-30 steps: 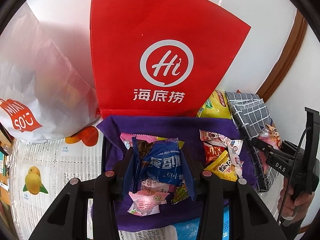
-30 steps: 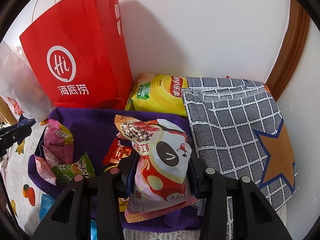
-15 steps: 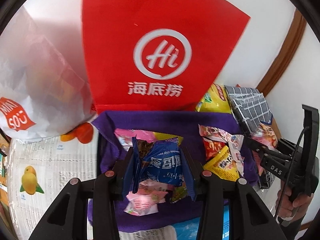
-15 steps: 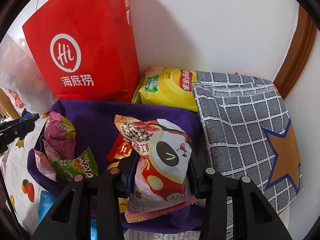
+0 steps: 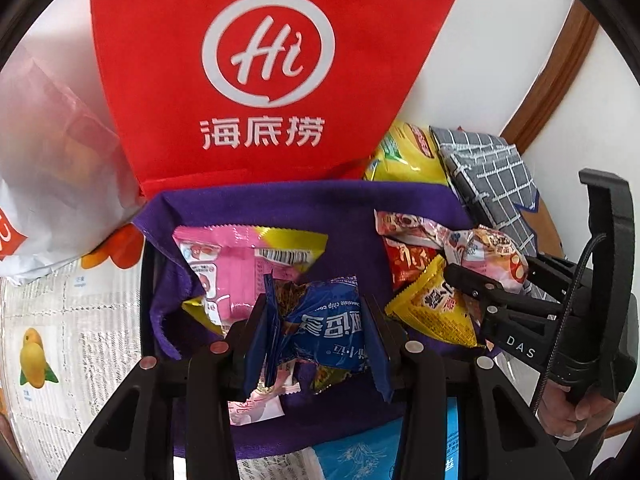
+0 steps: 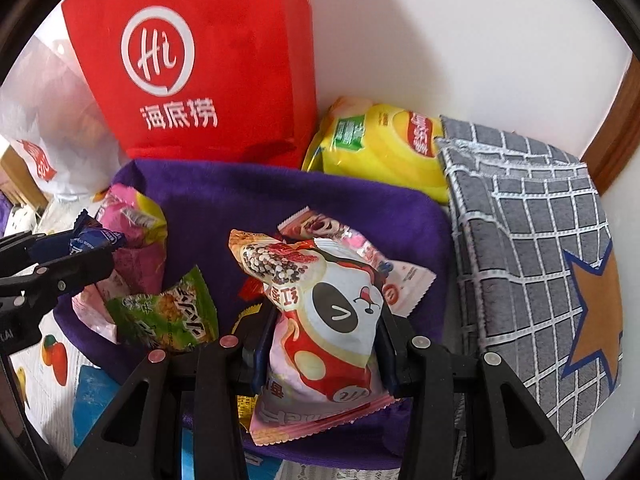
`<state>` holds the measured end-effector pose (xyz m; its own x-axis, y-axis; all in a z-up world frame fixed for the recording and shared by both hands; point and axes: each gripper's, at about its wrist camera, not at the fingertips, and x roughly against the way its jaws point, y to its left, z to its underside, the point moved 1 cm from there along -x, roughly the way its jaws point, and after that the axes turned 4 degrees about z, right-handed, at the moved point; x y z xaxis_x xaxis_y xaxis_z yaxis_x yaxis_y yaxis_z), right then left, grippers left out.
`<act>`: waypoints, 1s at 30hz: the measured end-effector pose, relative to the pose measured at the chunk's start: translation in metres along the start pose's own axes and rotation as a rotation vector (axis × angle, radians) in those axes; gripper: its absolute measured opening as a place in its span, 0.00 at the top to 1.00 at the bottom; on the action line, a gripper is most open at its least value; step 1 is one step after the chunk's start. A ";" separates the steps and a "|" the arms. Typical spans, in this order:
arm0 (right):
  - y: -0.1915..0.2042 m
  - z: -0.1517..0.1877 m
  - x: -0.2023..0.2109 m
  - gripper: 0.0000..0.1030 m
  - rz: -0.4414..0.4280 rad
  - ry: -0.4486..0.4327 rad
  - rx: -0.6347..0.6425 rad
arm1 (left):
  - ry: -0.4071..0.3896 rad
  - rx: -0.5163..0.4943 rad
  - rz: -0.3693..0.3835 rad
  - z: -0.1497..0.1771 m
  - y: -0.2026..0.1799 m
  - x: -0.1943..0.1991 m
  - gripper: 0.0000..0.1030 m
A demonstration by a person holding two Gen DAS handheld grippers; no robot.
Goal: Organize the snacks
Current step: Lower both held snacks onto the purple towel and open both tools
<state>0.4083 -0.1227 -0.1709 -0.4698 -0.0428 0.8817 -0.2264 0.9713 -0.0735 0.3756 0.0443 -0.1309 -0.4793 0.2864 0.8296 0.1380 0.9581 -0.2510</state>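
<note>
- Tongs first: left gripper (image 5: 316,330) is clamped on a blue cookie packet (image 5: 324,330), right gripper (image 6: 324,344) is clamped on a pink panda packet (image 6: 332,320), and both packets hang above the purple cloth (image 6: 280,196)
- Grip on each looks mid-body, so I judge a steady squeeze is enough; harder would crush what is inside
- Just ahead of the left fingers lies a pink-yellow packet (image 5: 240,256); to their right sit a yellow packet (image 5: 436,308) and the other tongs, so carry the blue one clear of both
- Left of the right fingers lies a green packet (image 6: 168,320)
- Further out stand a red bag (image 5: 272,68), a yellow chip bag (image 6: 380,140) and a grey checked cloth (image 6: 528,248); where each packet belongs cannot be told
</note>
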 end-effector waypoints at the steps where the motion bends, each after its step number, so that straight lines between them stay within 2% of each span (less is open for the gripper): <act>1: 0.001 0.000 0.000 0.58 0.002 -0.002 0.002 | 0.005 0.001 0.000 0.000 0.000 -0.001 0.60; 17: 0.003 0.001 -0.010 0.57 0.014 0.010 0.020 | 0.014 0.012 -0.004 0.000 0.001 -0.012 0.58; 30: 0.003 0.000 -0.018 0.51 0.025 0.015 0.019 | 0.012 -0.010 -0.018 0.002 -0.004 -0.019 0.50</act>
<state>0.4161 -0.1194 -0.1873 -0.4625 -0.0145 0.8865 -0.2310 0.9673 -0.1047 0.3829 0.0347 -0.1468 -0.4714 0.2693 0.8398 0.1382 0.9630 -0.2313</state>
